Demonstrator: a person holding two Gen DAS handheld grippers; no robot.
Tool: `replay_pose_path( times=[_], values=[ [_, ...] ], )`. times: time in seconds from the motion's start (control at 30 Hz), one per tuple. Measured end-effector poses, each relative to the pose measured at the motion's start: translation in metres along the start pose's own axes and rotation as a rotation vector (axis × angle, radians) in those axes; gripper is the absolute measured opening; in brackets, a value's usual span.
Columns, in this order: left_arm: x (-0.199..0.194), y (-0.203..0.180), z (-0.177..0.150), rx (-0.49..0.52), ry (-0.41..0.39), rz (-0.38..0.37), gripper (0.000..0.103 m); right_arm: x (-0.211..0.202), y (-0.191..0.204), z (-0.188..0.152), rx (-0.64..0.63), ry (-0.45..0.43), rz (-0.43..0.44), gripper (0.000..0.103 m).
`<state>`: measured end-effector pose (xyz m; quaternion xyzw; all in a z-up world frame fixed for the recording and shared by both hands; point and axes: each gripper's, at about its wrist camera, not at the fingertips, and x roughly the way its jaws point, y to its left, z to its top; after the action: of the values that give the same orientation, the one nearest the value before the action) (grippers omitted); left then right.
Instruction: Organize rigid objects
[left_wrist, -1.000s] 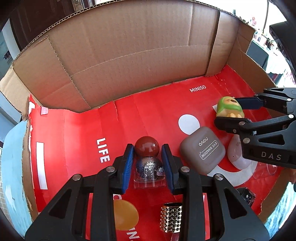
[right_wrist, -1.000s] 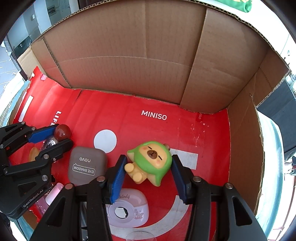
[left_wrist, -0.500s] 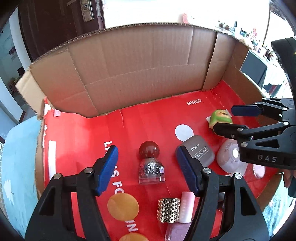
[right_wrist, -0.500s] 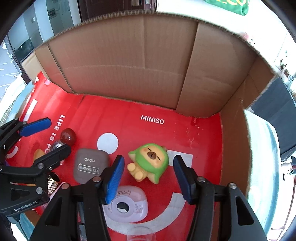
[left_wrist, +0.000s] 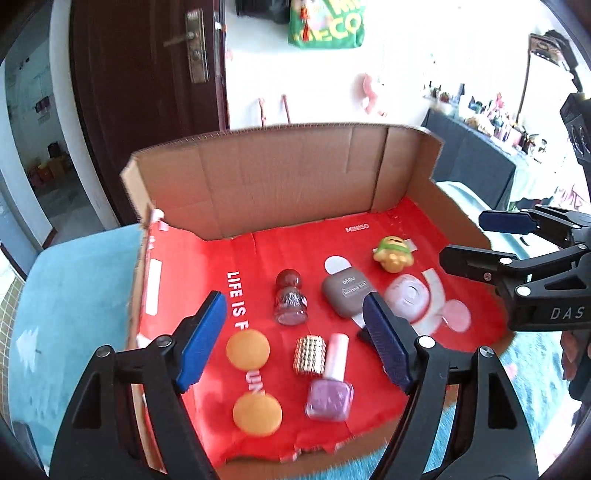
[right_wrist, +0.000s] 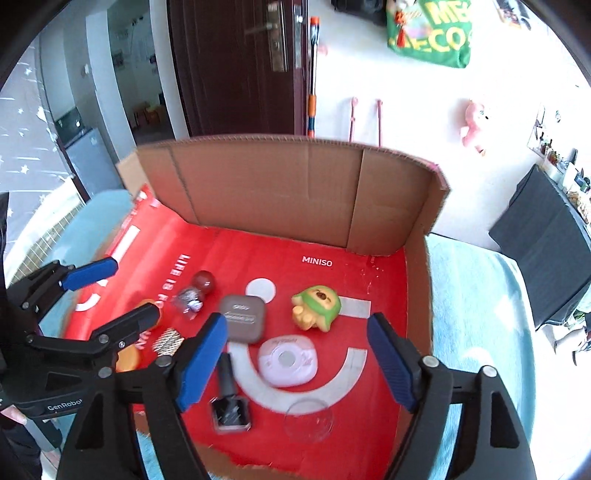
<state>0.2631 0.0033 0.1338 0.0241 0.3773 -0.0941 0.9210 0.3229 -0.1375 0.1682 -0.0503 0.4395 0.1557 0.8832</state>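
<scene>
The left tongs (left_wrist: 295, 341) hang spread wide over the red-lined cardboard box (left_wrist: 280, 184), gripping nothing. Below lie a glitter bottle with a brown ball cap (left_wrist: 290, 297), a studded gold cylinder (left_wrist: 309, 355) and pink nail polish (left_wrist: 330, 387). At 3 o'clock, the right tongs (left_wrist: 491, 238) gape.

We see a cardboard box (left_wrist: 280, 177) with plain brown walls and a red floor printed in white letters and grey-white shapes. On that floor, the toy figure (right_wrist: 317, 307) is green-hooded with a yellow-orange body; left of it lies a taupe eye-shadow case (right_wrist: 242, 320), and further left a glittery bottle (left_wrist: 290, 301) with a dark red round cap. A lilac compact (right_wrist: 288, 360) sits nearest us. Both grippers' pads (left_wrist: 201, 343) are blue on black frames.
</scene>
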Motion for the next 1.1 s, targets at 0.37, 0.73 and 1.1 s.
replay_pose_path(
  times=[0.37, 0.73, 1.1],
  values=[
    [-0.075, -0.003, -0.034, -0.032, -0.173, 0.050, 0.093, -0.062, 0.014, -0.046, 0.023, -0.152, 0.001, 0.099],
    [-0.062, -0.001, -0.063, -0.065, -0.208, 0.098, 0.099, -0.067, 0.032, -0.084, 0.016, -0.255, -0.055, 0.103],
    [-0.009, 0.008, -0.064, -0.080, -0.174, 0.088, 0.099, -0.017, 0.022, -0.095, 0.042, -0.272, -0.086, 0.103]
  ],
)
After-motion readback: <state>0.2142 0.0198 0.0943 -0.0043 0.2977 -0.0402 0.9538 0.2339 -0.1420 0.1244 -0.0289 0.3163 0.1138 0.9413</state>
